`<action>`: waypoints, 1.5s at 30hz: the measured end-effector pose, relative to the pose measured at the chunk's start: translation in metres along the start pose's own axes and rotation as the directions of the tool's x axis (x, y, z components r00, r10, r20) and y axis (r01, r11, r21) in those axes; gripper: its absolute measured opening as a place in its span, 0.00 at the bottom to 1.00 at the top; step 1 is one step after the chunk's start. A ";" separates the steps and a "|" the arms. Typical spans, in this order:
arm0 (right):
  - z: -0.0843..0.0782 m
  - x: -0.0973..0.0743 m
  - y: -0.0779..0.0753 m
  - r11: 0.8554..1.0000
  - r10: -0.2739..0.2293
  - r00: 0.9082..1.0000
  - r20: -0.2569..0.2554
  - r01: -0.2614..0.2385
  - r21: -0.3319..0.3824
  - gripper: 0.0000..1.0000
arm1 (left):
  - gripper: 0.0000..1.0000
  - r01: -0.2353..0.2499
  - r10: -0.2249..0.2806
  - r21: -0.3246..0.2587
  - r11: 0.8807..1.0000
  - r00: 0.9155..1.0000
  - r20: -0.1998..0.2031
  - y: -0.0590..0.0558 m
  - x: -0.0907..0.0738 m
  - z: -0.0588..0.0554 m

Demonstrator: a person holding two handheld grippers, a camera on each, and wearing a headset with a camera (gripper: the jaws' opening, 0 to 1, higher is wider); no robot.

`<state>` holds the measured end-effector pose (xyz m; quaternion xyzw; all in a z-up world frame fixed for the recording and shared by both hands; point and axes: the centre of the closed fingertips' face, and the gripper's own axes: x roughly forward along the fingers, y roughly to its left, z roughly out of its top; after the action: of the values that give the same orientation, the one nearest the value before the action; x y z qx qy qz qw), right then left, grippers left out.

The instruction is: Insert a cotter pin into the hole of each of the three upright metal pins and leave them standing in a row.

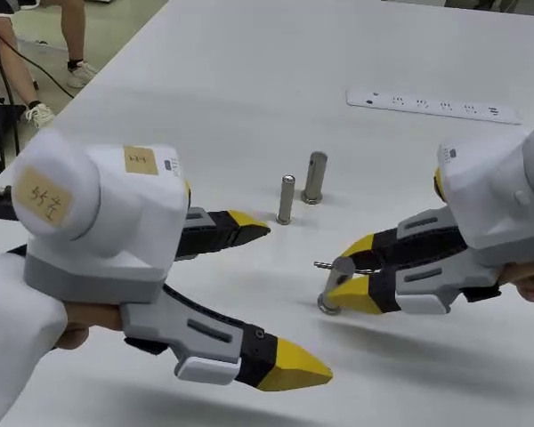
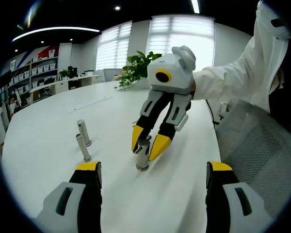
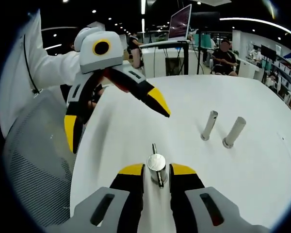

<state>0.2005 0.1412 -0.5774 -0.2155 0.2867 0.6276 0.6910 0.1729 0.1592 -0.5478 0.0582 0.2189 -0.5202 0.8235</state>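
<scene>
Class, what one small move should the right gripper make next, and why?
Probably ease the right gripper open and back it off the near metal pin: the cotter pin already sticks out either side of its hole, so that one looks done.

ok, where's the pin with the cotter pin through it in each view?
Head view: cottered pin right of centre, between the right gripper jaws.
Left gripper view: cottered pin at centre, between the jaws entering from the right.
Right gripper view: cottered pin at bottom centre, between that view's own jaws.
Shared landmark: two bare pins standing close together.
</scene>
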 end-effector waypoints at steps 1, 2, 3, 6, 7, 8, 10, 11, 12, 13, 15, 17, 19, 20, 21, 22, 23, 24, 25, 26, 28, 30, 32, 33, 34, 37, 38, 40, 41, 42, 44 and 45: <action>0.000 0.000 0.000 1.000 0.000 1.000 0.001 0.000 0.002 0.14 | 0.88 -0.005 0.005 -0.005 1.000 1.000 0.001 0.000 0.000 -0.001; 0.000 0.000 0.000 1.000 0.002 1.000 0.000 -0.002 0.004 0.14 | 0.88 -0.007 0.007 -0.006 1.000 1.000 0.002 0.000 0.000 -0.001; -0.001 0.001 0.001 1.000 0.006 1.000 -0.002 -0.006 0.012 0.12 | 0.88 -0.006 0.006 -0.013 1.000 1.000 0.006 -0.001 0.000 -0.001; -0.002 0.002 0.001 1.000 0.005 1.000 0.001 -0.005 0.030 0.10 | 0.88 -0.007 0.007 -0.025 1.000 1.000 0.008 -0.002 0.002 -0.001; -0.002 0.001 0.000 1.000 0.005 1.000 0.002 -0.005 0.031 0.10 | 0.88 -0.007 0.007 -0.024 1.000 1.000 0.007 -0.002 0.002 -0.001; -0.002 0.001 0.000 0.999 0.007 1.000 0.005 -0.007 0.037 0.10 | 0.87 -0.005 0.006 -0.024 1.000 1.000 0.007 -0.002 0.002 -0.001; -0.002 0.002 0.000 0.997 0.009 1.000 0.003 -0.010 0.074 0.10 | 0.86 -0.010 0.011 -0.033 0.999 1.000 0.010 -0.002 0.003 -0.001; -0.002 0.001 0.000 0.998 0.007 1.000 0.003 -0.007 0.068 0.09 | 0.85 -0.011 0.011 -0.035 0.999 1.000 0.010 -0.002 0.003 -0.001; -0.001 0.001 -0.002 0.999 -0.003 1.000 0.005 0.003 0.054 0.09 | 0.85 -0.010 0.010 -0.037 0.999 1.000 0.008 -0.002 0.003 -0.002; 0.001 0.000 -0.004 0.998 -0.018 1.000 0.009 0.018 0.053 0.08 | 0.84 -0.009 0.009 -0.039 0.999 1.000 0.006 -0.002 0.003 -0.003; 0.001 0.001 -0.004 0.998 -0.015 1.000 0.005 0.015 0.062 0.08 | 0.84 -0.007 0.008 -0.040 0.999 1.000 0.005 -0.002 0.003 -0.003; 0.000 0.000 -0.006 0.999 -0.023 1.000 0.000 0.023 0.038 0.07 | 0.84 -0.008 0.008 -0.041 0.999 1.000 0.006 -0.002 0.004 -0.002; 0.000 -0.001 -0.009 0.999 -0.036 0.999 -0.009 0.036 0.012 0.07 | 0.84 -0.012 0.013 -0.042 0.999 1.000 0.007 -0.001 0.004 -0.002; 0.000 -0.001 -0.011 0.999 -0.035 0.999 -0.011 0.036 0.011 0.07 | 0.84 -0.013 0.013 -0.043 0.999 1.000 0.008 0.000 0.004 -0.002; 0.000 -0.002 -0.013 0.999 -0.035 0.999 -0.017 0.035 0.014 0.07 | 0.84 -0.016 0.016 -0.044 0.999 1.000 0.010 0.000 0.004 -0.001; 0.000 -0.002 -0.015 0.999 -0.038 0.999 -0.019 0.039 0.017 0.07 | 0.83 -0.017 0.017 -0.046 0.999 1.000 0.011 0.001 0.004 -0.001; 0.000 -0.003 -0.018 0.999 -0.046 0.999 -0.019 0.046 0.015 0.07 | 0.83 -0.013 0.014 -0.050 0.999 1.000 0.013 0.000 0.004 -0.001; 0.000 -0.004 -0.020 0.999 -0.048 0.999 -0.021 0.048 0.015 0.07 | 0.83 -0.013 0.014 -0.051 0.999 1.000 0.014 0.001 0.004 0.000; -0.001 -0.004 -0.023 0.999 -0.052 0.998 -0.022 0.052 0.016 0.07 | 0.82 -0.014 0.015 -0.050 0.999 1.000 0.013 0.001 0.005 0.000; -0.002 -0.004 -0.024 0.998 -0.056 0.998 -0.021 0.056 0.019 0.07 | 0.82 -0.012 0.012 -0.048 0.999 1.000 0.011 0.000 0.005 0.000; -0.002 -0.005 -0.027 0.998 -0.057 0.998 -0.018 0.057 0.030 0.07 | 0.82 -0.012 0.013 -0.047 0.999 1.000 0.012 0.000 0.006 0.000; -0.002 -0.005 -0.028 0.998 -0.059 0.998 -0.014 0.059 0.036 0.07 | 0.82 -0.011 0.012 -0.049 0.999 1.000 0.011 -0.001 0.007 0.000; -0.002 -0.006 -0.028 0.997 -0.056 0.998 -0.012 0.057 0.045 0.08 | 0.82 -0.010 0.011 -0.048 0.999 1.000 0.009 -0.001 0.007 0.000; -0.002 -0.006 -0.028 0.998 -0.054 0.998 -0.011 0.054 0.044 0.08 | 0.82 -0.008 0.008 -0.048 0.999 1.000 0.009 -0.001 0.008 0.000; -0.002 -0.006 -0.028 0.998 -0.052 0.999 -0.010 0.052 0.044 0.08 | 0.82 -0.007 0.007 -0.049 0.999 1.000 0.008 -0.001 0.008 0.000; -0.002 -0.006 -0.029 0.999 -0.048 0.999 -0.007 0.048 0.025 0.08 | 0.81 -0.008 0.009 -0.048 0.999 1.000 0.006 -0.001 0.008 -0.001; -0.002 -0.006 -0.029 0.999 -0.046 0.999 -0.005 0.046 0.026 0.08 | 0.81 -0.008 0.008 -0.045 0.999 1.000 0.007 -0.001 0.008 -0.001; -0.002 -0.006 -0.029 0.999 -0.038 0.999 0.001 0.038 0.019 0.08 | 0.81 -0.004 0.004 -0.031 1.000 1.000 0.004 -0.003 0.008 -0.001; -0.002 -0.006 -0.029 0.999 -0.037 0.999 0.005 0.036 0.019 0.08 | 0.81 -0.004 0.004 -0.028 1.000 1.000 0.002 -0.003 0.008 -0.001; -0.002 -0.007 -0.029 0.999 -0.036 0.999 0.010 0.036 0.023 0.08 | 0.81 -0.003 0.003 -0.029 1.000 1.000 0.001 -0.003 0.007 -0.001; -0.003 -0.007 -0.029 0.999 -0.033 0.999 0.011 0.033 0.020 0.09 | 0.81 -0.004 0.004 -0.031 1.000 1.000 0.002 -0.003 0.007 -0.001; -0.004 -0.007 -0.028 0.999 -0.030 1.000 0.008 0.030 0.017 0.09 | 0.81 -0.005 0.005 -0.033 0.999 1.000 0.003 -0.003 0.007 -0.001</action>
<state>0.2272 0.1304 -0.5777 -0.2113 0.2860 0.6155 0.7033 0.1724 0.1524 -0.5506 0.0445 0.2262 -0.5147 0.8258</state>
